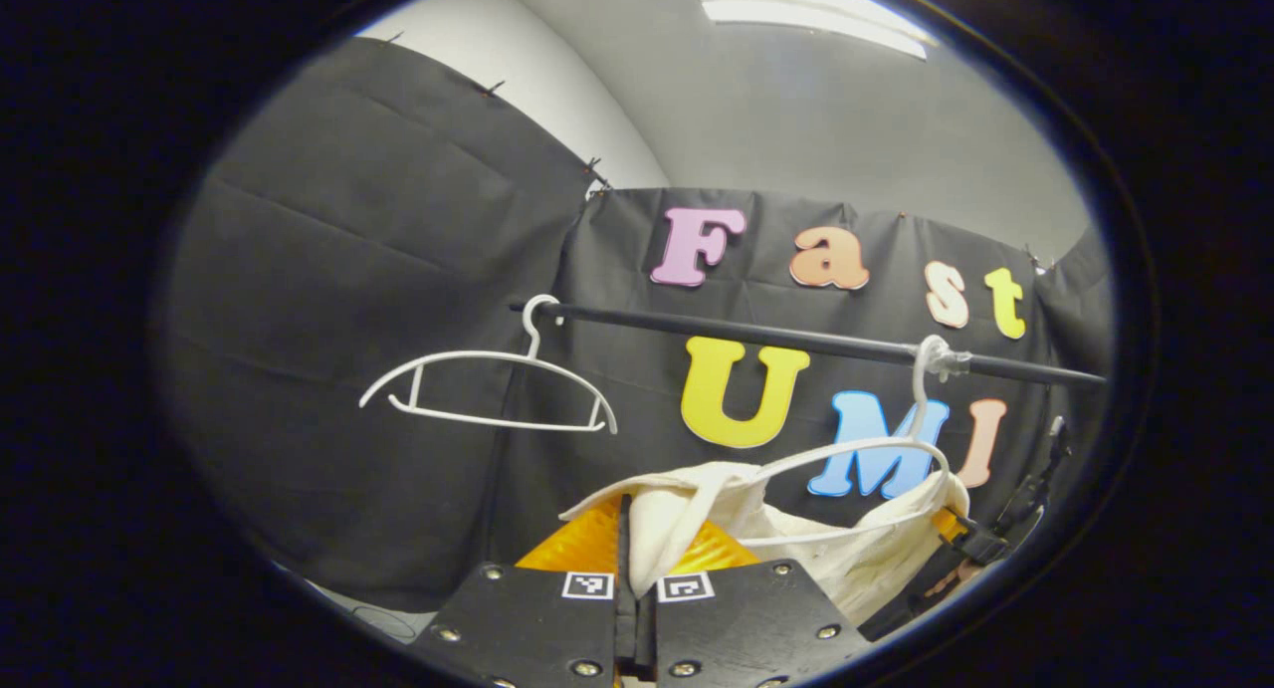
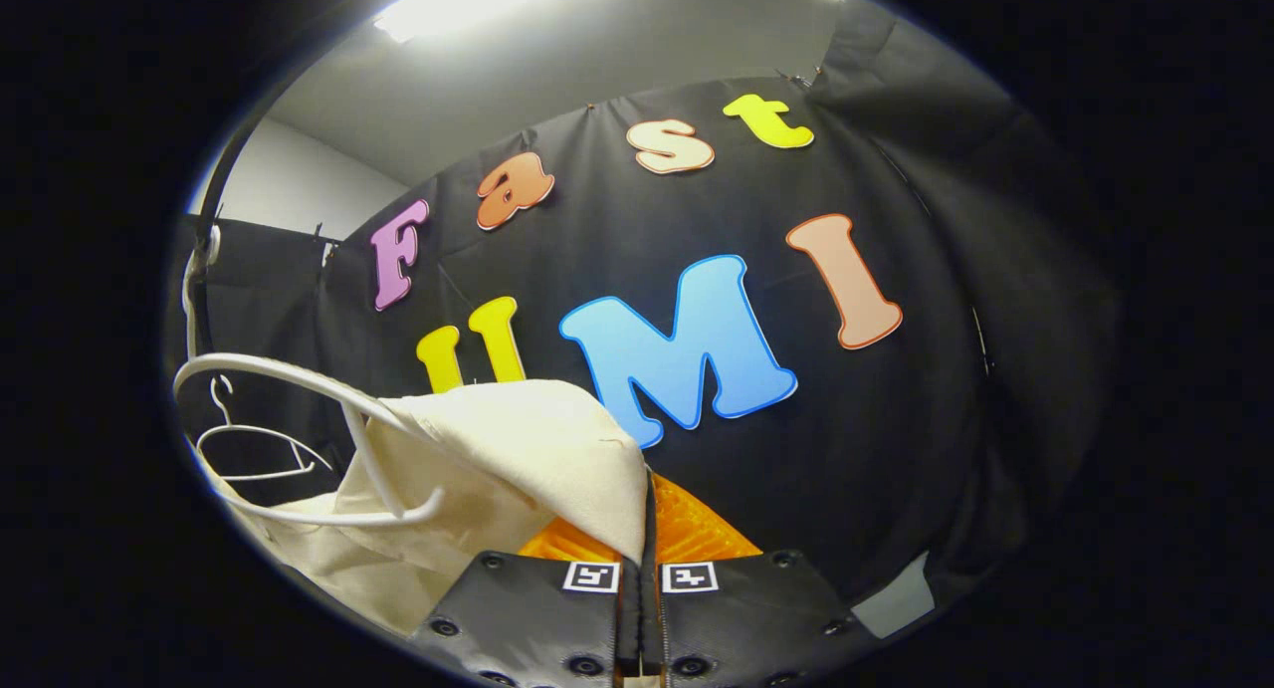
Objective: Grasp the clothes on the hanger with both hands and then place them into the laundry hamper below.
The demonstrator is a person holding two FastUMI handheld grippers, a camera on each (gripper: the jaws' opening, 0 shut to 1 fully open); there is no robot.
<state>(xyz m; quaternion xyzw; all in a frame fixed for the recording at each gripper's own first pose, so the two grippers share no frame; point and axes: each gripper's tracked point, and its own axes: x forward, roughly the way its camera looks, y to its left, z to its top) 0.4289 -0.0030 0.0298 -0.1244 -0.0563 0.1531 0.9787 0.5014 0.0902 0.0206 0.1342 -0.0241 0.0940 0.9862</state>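
Two tools pinch one cream garment, one near each end, so that it can be lifted off its hanger as a spread sheet rather than a bunch. Far left of the left tool [image 1: 634, 569], a bare hanger [image 1: 488, 389] hangs from the rail [image 1: 796, 342], well apart from the work. In the left gripper view the tool's fingers are clenched on a fold of the garment [image 1: 687, 514], which rises just ahead of them and runs off to the right. There it drapes over the second hanger [image 1: 866, 459], whose hook sits on the rail above. Farther right, at the cloth's far end, a dark shape may be the other tool; I cannot tell. In the right gripper view the right tool [image 2: 645, 569] grips the garment's corner, cloth trailing left over the hanger arm. The garment's long axis seems to run between the tools, roughly along the rail, its bulk sagging below the hanger.
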